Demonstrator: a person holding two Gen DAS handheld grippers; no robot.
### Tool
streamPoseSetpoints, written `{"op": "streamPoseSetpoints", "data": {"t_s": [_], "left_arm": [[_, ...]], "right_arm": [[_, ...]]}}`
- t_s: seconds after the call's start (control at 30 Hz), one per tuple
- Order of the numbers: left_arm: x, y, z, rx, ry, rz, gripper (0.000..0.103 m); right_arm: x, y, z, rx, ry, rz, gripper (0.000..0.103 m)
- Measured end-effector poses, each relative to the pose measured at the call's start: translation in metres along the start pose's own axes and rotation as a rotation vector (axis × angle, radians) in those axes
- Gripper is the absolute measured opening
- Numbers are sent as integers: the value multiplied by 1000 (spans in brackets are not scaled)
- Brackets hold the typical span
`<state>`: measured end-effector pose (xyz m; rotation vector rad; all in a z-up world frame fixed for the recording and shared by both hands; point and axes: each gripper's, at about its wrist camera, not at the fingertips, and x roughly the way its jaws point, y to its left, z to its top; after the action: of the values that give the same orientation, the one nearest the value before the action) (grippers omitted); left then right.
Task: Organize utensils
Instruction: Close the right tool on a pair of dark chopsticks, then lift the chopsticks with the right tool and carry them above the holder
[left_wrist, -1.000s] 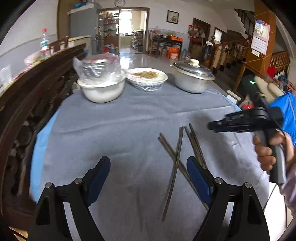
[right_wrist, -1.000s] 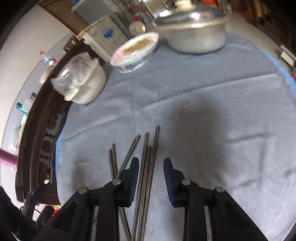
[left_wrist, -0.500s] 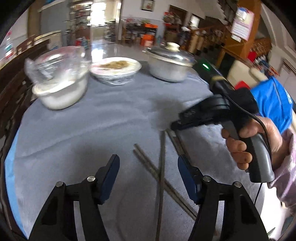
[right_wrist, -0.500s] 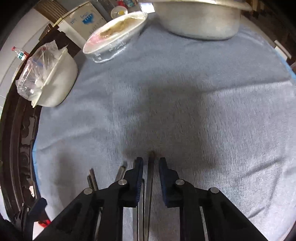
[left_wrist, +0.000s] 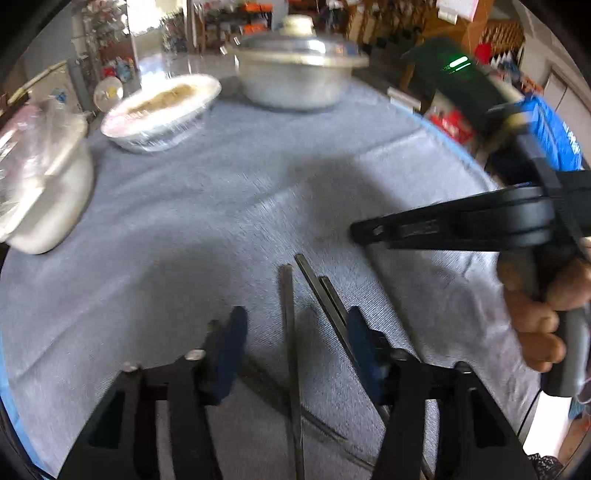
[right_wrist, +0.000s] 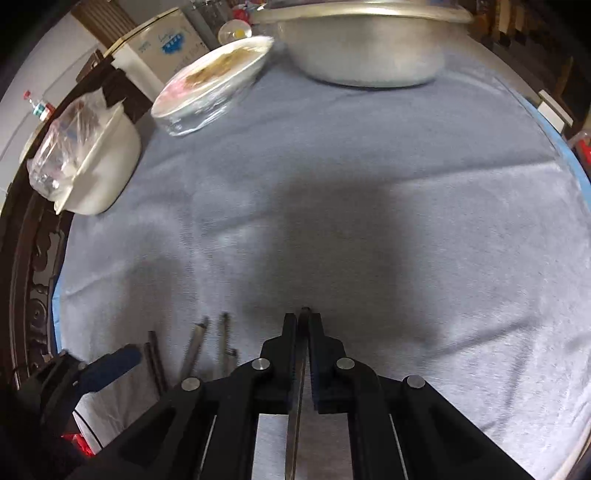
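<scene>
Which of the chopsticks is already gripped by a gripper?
The chopstick pinched in the shut right gripper; the other chopsticks lie loose to its left.

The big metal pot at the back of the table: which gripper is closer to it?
Neither is close. The right gripper looks a little nearer the metal pot; it is shut on a chopstick. The left gripper sits nearer the table's front edge, around other chopsticks.

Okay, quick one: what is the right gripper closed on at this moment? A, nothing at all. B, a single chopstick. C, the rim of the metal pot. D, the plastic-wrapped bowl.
B: in the right wrist view the right gripper has its jaws pressed together on a single chopstick, whose tip pokes out just past the pads.
</scene>
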<state>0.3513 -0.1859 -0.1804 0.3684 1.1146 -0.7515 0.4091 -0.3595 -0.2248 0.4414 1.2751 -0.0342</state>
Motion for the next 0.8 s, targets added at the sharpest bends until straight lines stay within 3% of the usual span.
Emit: {"op": "streamPoseSetpoints", "data": {"t_s": [0.13, 0.33, 0.43, 0.63, 0.8], "left_arm": [[22, 2, 5, -21, 89, 11, 28], [25, 11, 13, -77, 93, 3, 6], [22, 15, 10, -105, 84, 2, 6], [-19, 9, -6, -126, -43, -2, 6], [-92, -5, -27, -136, -214, 27, 6]], "right_arm": [[-7, -17, -11, 4, -5, 19, 7], [-31, -23, -23, 3, -47, 93, 7], [-49, -22, -30, -3, -89, 129, 7], [-92, -20, -52, -21, -189, 174, 7], [-137, -13, -82, -58, -323, 206, 7]]}}
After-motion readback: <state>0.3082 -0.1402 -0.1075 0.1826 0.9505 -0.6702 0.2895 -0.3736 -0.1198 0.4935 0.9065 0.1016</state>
